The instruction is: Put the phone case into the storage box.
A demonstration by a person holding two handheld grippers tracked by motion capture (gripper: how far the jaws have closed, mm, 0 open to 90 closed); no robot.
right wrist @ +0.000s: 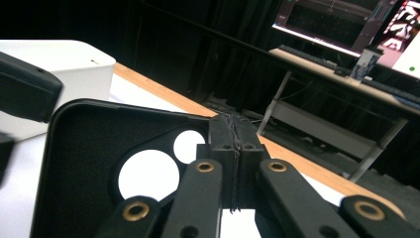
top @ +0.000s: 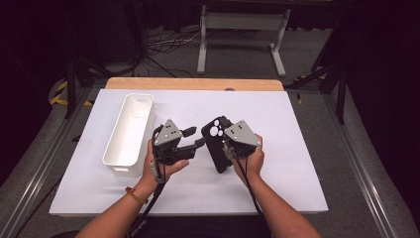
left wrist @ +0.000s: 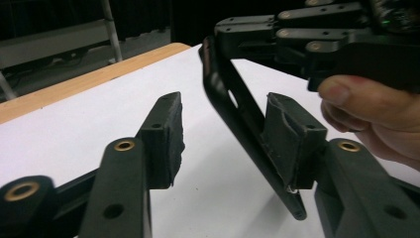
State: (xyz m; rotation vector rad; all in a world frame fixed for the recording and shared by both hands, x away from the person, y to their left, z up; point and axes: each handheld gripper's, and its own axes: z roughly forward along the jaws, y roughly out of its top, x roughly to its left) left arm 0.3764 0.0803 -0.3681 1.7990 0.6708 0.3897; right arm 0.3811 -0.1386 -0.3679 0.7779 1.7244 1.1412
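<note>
In the right gripper view, the phone case (right wrist: 89, 148) runs off the bottom edge, and closed jaws cover its right rim. A blurred dark shape (right wrist: 25, 91) at left is probably the other gripper.

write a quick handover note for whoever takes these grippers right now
Right gripper: shut on the edge of the black phone case, held tilted above the table.
Left gripper: open, fingers either side of the case's lower end; one pad lies against it, the other is apart.
White bin: at the left, nothing seen in it.
Done: case lifted.
Left: probably grip it with the left, then likely bin it.
</note>
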